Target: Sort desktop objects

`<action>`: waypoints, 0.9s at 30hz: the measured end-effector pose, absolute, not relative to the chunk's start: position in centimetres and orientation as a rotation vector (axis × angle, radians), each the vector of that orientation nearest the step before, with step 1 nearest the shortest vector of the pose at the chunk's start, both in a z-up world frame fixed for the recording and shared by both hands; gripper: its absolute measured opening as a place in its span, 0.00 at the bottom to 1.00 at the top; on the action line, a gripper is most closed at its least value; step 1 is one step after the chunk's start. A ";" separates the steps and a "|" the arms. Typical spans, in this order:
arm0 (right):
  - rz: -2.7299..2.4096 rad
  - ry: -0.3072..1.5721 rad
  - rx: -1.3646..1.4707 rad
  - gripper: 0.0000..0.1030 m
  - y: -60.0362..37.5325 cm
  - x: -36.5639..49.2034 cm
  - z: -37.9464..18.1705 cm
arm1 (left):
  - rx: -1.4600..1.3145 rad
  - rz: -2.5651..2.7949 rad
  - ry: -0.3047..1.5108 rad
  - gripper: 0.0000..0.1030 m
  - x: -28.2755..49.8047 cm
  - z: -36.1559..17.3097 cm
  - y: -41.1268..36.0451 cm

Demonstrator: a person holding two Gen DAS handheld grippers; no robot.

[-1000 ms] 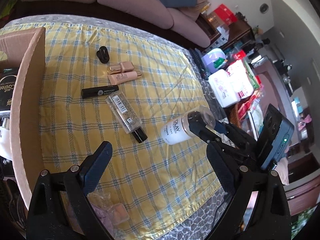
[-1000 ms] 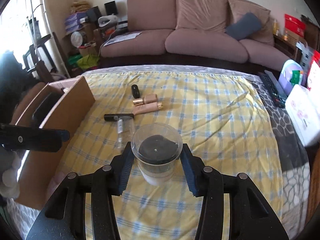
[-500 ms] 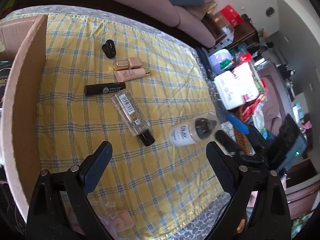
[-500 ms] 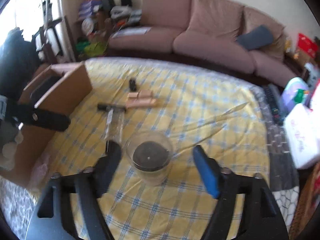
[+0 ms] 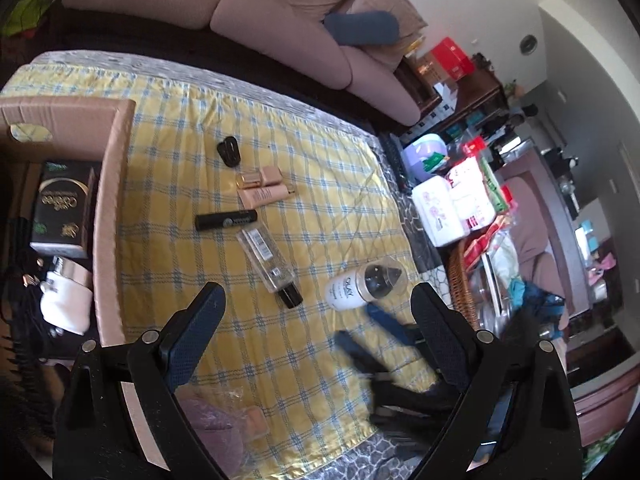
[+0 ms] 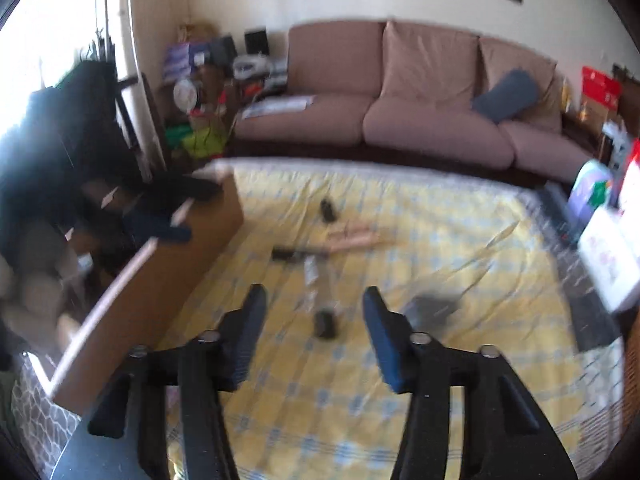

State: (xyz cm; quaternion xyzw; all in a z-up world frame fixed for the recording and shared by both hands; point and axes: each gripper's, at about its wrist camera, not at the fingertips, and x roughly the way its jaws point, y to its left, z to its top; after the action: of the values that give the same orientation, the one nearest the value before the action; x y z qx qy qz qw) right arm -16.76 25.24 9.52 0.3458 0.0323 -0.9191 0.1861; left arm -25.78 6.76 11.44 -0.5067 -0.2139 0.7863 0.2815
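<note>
On the yellow checked cloth [image 5: 320,208] a white Olay bottle [image 5: 348,289] with a clear cap lies on its side, free of both grippers. Left of it lie a clear bottle with a black cap [image 5: 266,262], a black tube [image 5: 226,220], a peach tube [image 5: 262,196], a small gold-capped bottle [image 5: 259,177] and a small black piece [image 5: 229,151]. My left gripper [image 5: 316,320] hangs open and empty above the near cloth. My right gripper [image 6: 316,316] is closing on nothing. The clear bottle's cap [image 6: 325,322] shows in its gap, on the cloth beyond, and the blurred Olay bottle [image 6: 432,308] lies right of it.
An open cardboard box [image 5: 108,216] stands at the cloth's left edge, holding a black carton [image 5: 60,208] and a white jar [image 5: 66,304]. A pink sofa [image 5: 280,20] runs along the far side. White packs [image 5: 440,208] and clutter crowd the right. A clear bag [image 5: 224,428] lies near.
The right gripper let go of the Olay bottle, which now lies on the cloth, then drew back and swung left. The left gripper rose, bringing the box's inside into view.
</note>
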 end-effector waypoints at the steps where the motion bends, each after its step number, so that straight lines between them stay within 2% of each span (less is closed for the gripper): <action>1: -2.585 0.089 1.011 0.43 24.7 -17.2 8.2 | -1.360 2.108 -0.570 0.90 -25.9 11.4 6.8; 6: -2.603 0.088 1.138 0.36 23.6 -19.4 3.3 | -1.390 2.097 -0.559 0.90 -26.9 10.1 7.2; 10: -2.612 0.090 1.178 0.36 23.5 -21.0 1.4 | -1.420 2.085 -0.563 0.90 -27.5 8.6 7.8; 17: -2.608 0.131 1.226 0.31 23.5 -22.6 0.3 | -1.423 2.076 -0.558 0.89 -27.6 8.4 8.8; 18: -2.608 0.127 1.221 0.29 23.5 -22.7 0.3 | -1.422 2.081 -0.549 0.88 -27.6 8.4 9.0; 19: -2.605 0.117 1.213 0.22 23.5 -22.8 0.4 | -1.422 2.085 -0.540 0.87 -27.6 8.4 9.1; 23: -2.597 0.106 1.189 0.20 23.5 -22.2 1.0 | -1.446 2.073 -0.527 0.84 -27.5 8.1 9.4; 27: -2.576 0.016 1.187 0.19 24.5 -20.6 2.6 | -1.504 1.976 -0.650 0.84 -27.0 6.8 9.6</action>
State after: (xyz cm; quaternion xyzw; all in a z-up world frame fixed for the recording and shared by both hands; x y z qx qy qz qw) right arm -20.64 24.53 2.58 0.4136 0.0056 -0.8976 0.1522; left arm -26.97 9.60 6.78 -0.5618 -0.2430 0.7382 0.2836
